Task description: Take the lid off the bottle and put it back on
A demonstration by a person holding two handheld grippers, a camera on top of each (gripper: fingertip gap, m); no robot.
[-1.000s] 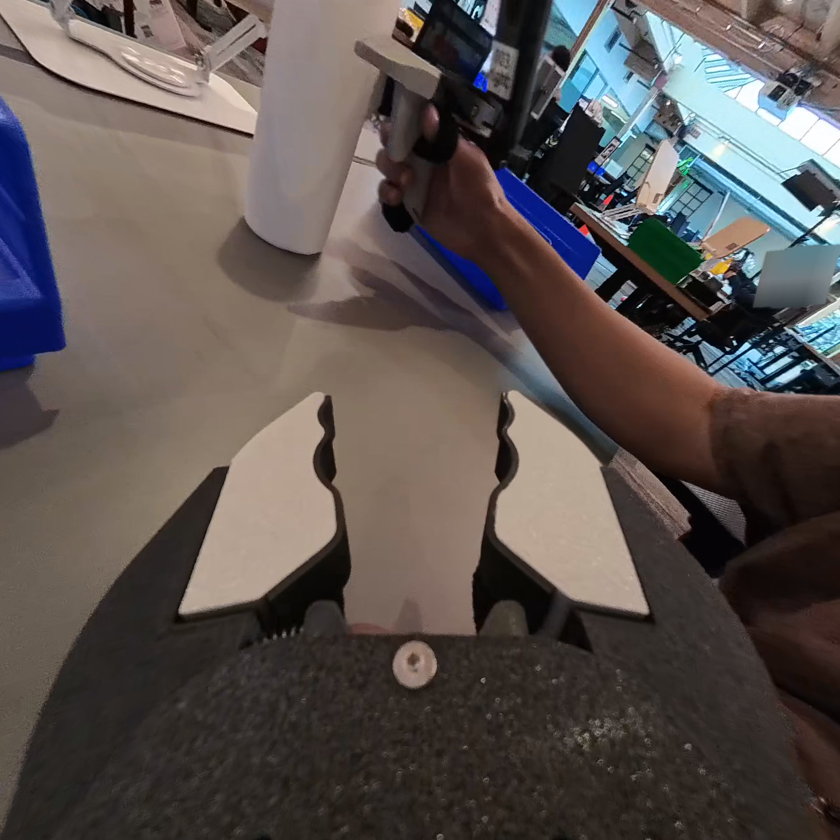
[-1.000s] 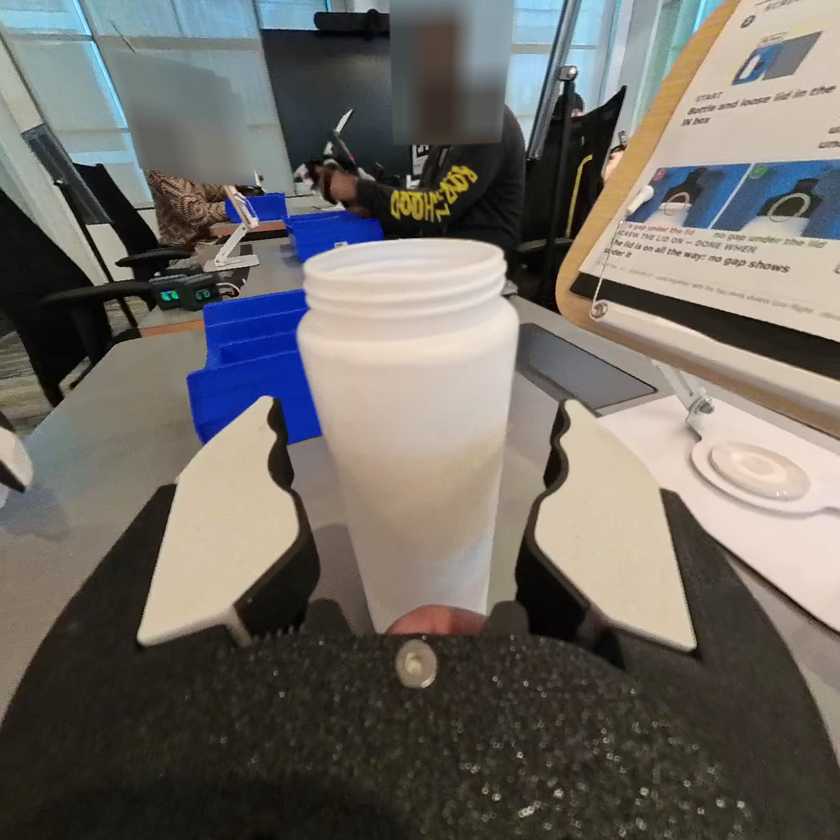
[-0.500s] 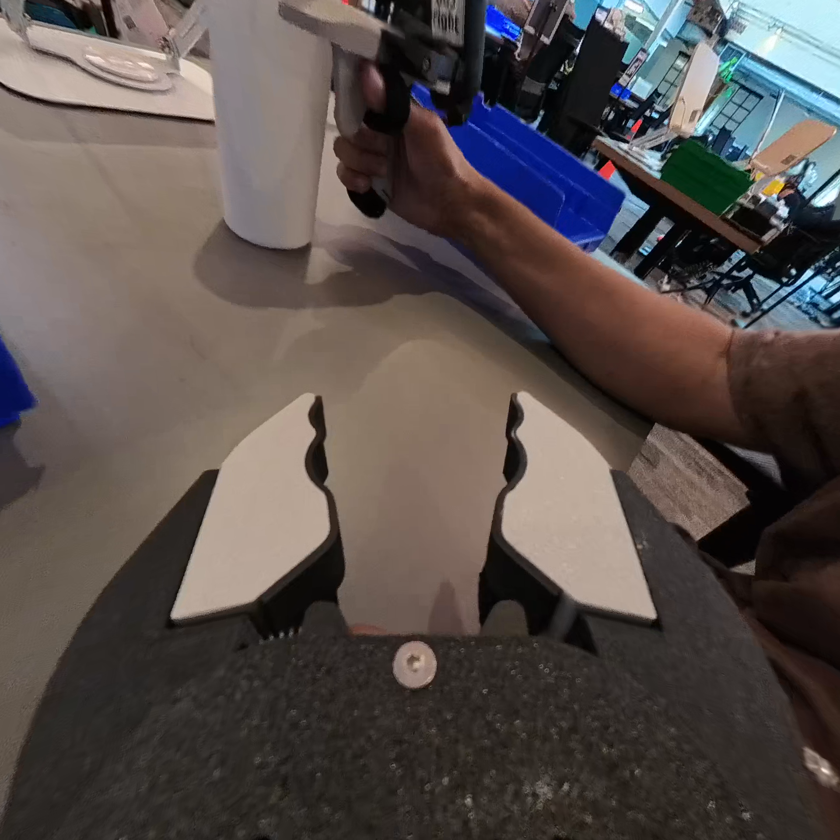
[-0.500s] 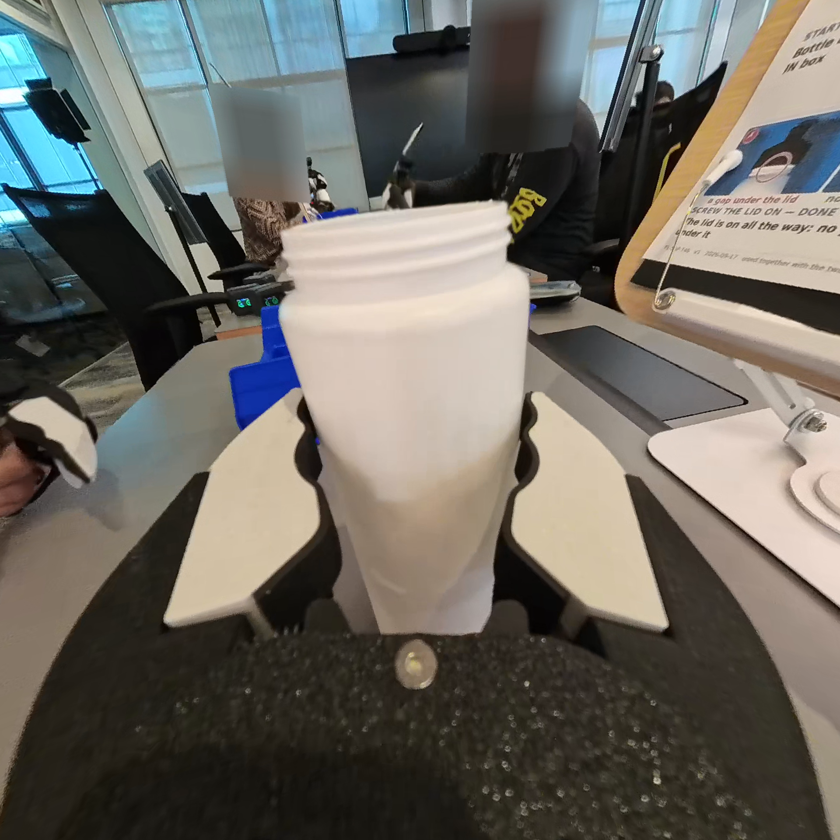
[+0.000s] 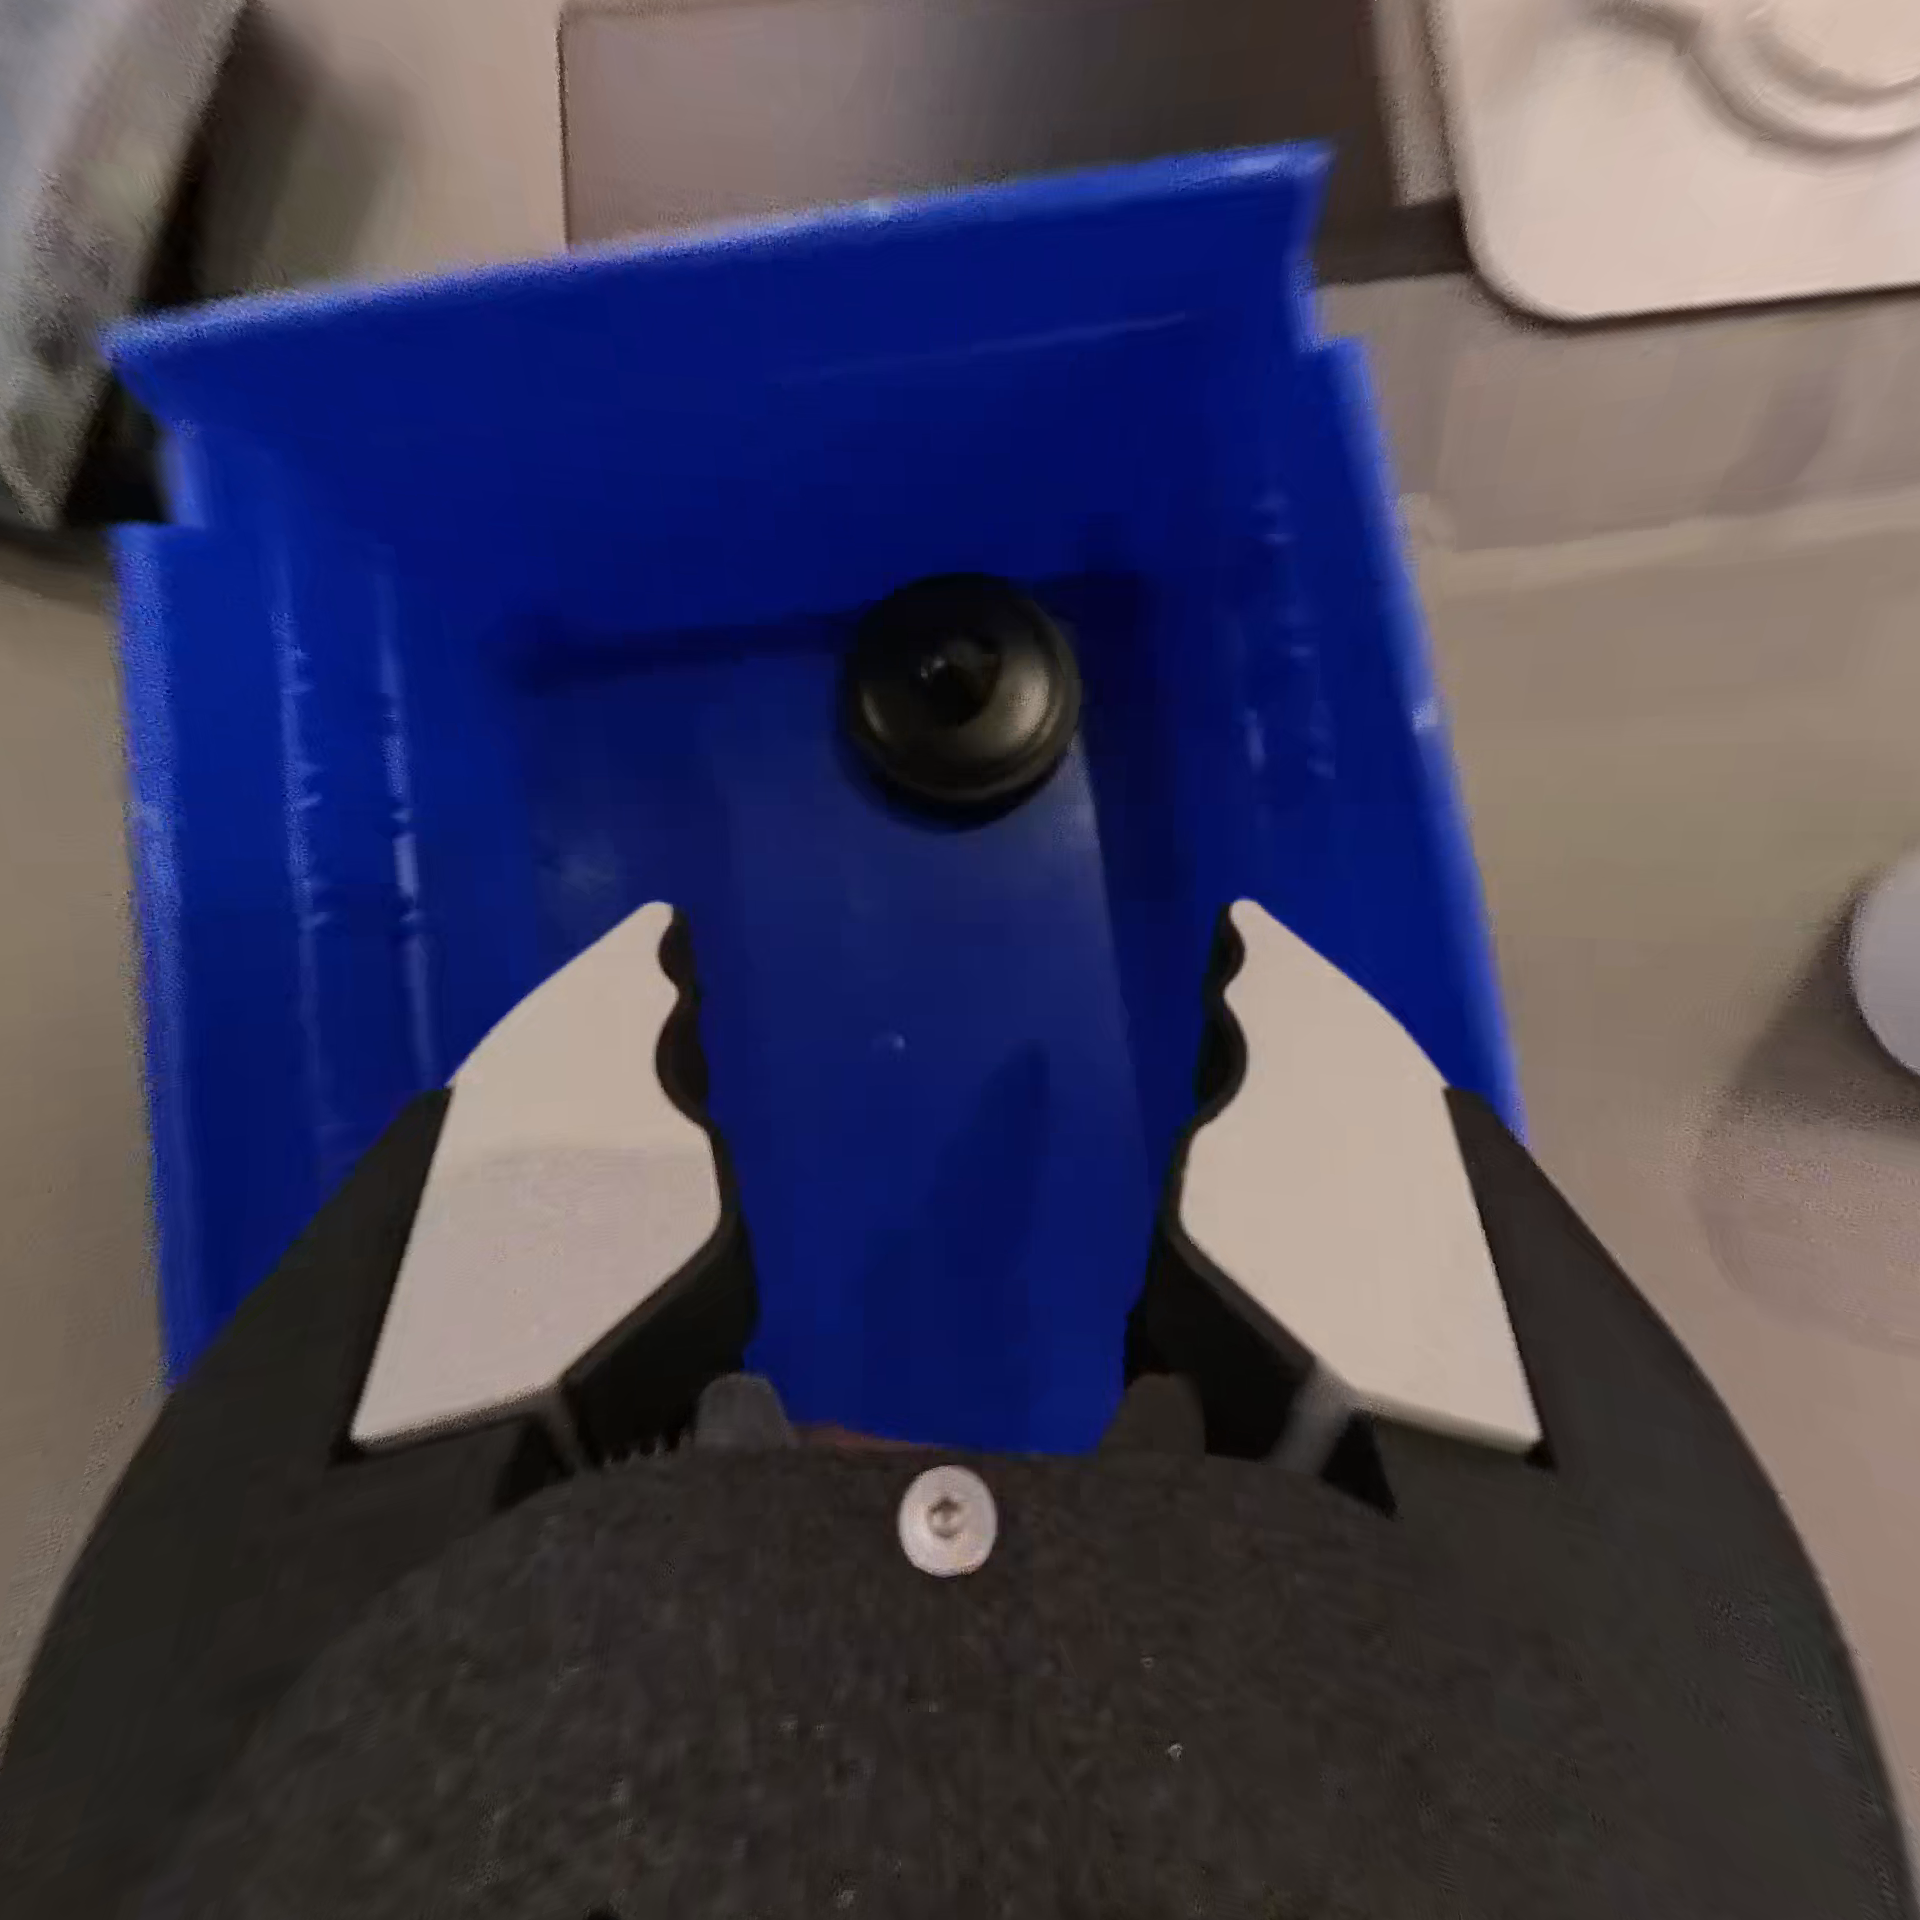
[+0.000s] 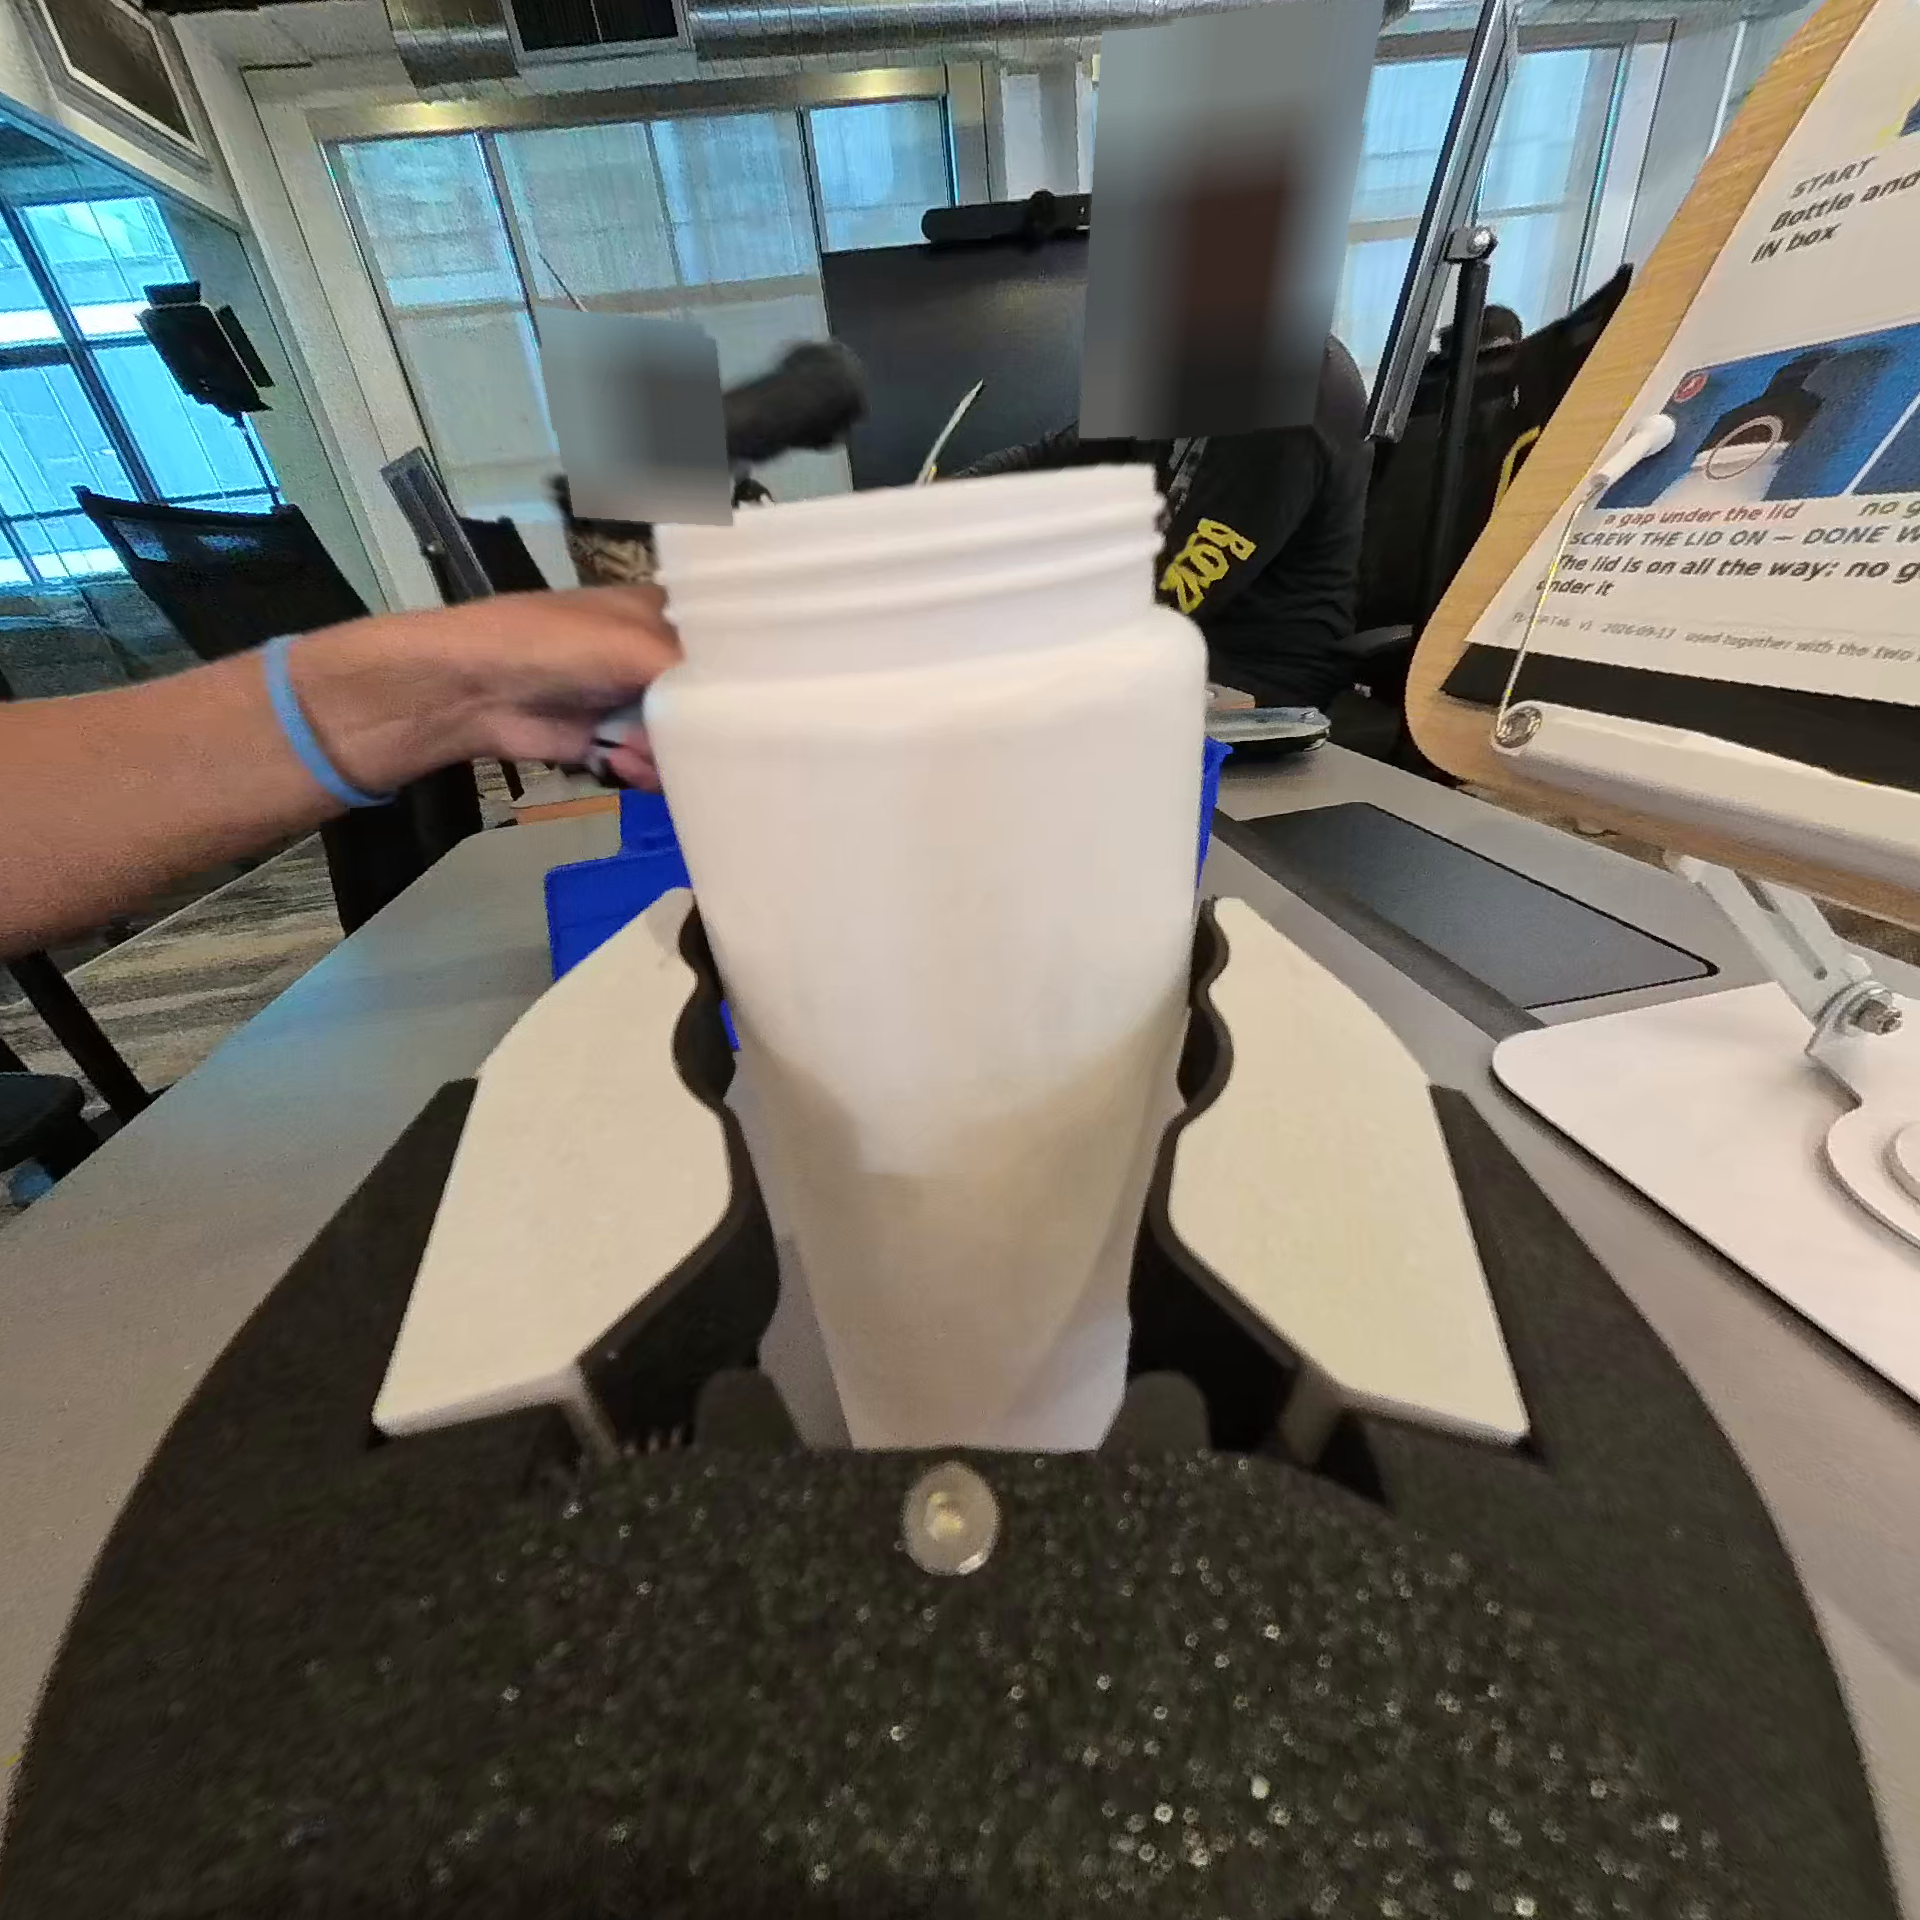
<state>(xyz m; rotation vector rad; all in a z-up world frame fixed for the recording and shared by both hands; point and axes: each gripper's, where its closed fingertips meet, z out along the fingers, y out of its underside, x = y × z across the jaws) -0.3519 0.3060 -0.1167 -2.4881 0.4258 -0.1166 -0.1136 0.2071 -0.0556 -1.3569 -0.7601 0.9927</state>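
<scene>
Over the blue bin (image 5: 727, 499) on the grey bench (image 5: 1662, 727), the left claw (image 5: 948, 914) hangs with its fingers (image 5: 582, 1049) spread wide and nothing between them. It points down into the bin, whose floor fills the space between the tips. A black lid (image 5: 961, 694) lies flat on that floor, close to the bin's far wall and well beyond the fingertips, untouched. Judging from the task, this claw is placed to go down for the lid, and it stands wide enough to take it across its rim.

The right claw (image 6: 951, 925) is clamped on the white bottle (image 6: 925, 831), a finger (image 6: 603, 1122) pressed against each side of its body below the shoulder. The bottle stands upright with its threaded neck (image 6: 914, 561) bare, so the lid is already off and has yet to go back on. Holding the body low leaves the neck free for a lid to come down on it, and the firm squeeze should stop the bottle from turning when the lid is screwed. The person's left hand (image 6: 468, 696) reaches across behind the bottle towards the bin. An instruction board on a stand (image 6: 1704, 436) sits at the right.
</scene>
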